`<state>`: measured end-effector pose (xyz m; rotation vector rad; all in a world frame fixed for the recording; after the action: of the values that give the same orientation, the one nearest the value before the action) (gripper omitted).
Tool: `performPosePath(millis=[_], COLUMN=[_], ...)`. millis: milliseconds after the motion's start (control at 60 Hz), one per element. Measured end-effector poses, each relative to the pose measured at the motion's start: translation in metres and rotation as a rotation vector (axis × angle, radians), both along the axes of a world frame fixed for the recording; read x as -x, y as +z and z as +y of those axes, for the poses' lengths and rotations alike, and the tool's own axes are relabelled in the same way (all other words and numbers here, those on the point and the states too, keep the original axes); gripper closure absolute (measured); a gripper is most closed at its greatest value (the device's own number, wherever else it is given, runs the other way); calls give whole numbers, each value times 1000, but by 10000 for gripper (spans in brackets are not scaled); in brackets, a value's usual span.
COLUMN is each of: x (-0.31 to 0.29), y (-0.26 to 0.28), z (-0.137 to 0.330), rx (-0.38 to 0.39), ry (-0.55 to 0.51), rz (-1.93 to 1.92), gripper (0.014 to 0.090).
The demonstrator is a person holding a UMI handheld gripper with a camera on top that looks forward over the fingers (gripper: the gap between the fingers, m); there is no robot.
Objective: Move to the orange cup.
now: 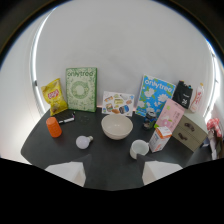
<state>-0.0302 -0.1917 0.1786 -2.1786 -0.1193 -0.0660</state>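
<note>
The orange cup (pixel 53 126) stands upright on the dark table (pixel 100 155), far ahead of my left finger and off to its left. It sits just in front of a yellow snack bag (pixel 54 96) and beside a black marker (pixel 65 119). My gripper (pixel 113 175) is open, with its two white fingertips (pixel 67 174) wide apart and nothing between them. The cup is well beyond the fingers.
A light bulb (pixel 83 142) lies ahead of the left finger. A cream bowl (pixel 116 126) sits mid-table, a white mug (pixel 139 149) and a small carton (pixel 160 139) ahead of the right finger. Green (pixel 81 89), blue (pixel 154 96) and pink (pixel 170 115) boxes line the back.
</note>
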Motion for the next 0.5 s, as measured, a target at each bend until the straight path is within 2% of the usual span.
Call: performPosePath(millis=[267,283,300,500], x=[-1,1,4,65], y=[-11,-12,-13,-43], z=[-22,-25,-28,-56], rx=[33,35,38,95], ry=[-44,-46,-46,-26], rz=[-28,-27,-26,-11], gripper=[186,226,193,193])
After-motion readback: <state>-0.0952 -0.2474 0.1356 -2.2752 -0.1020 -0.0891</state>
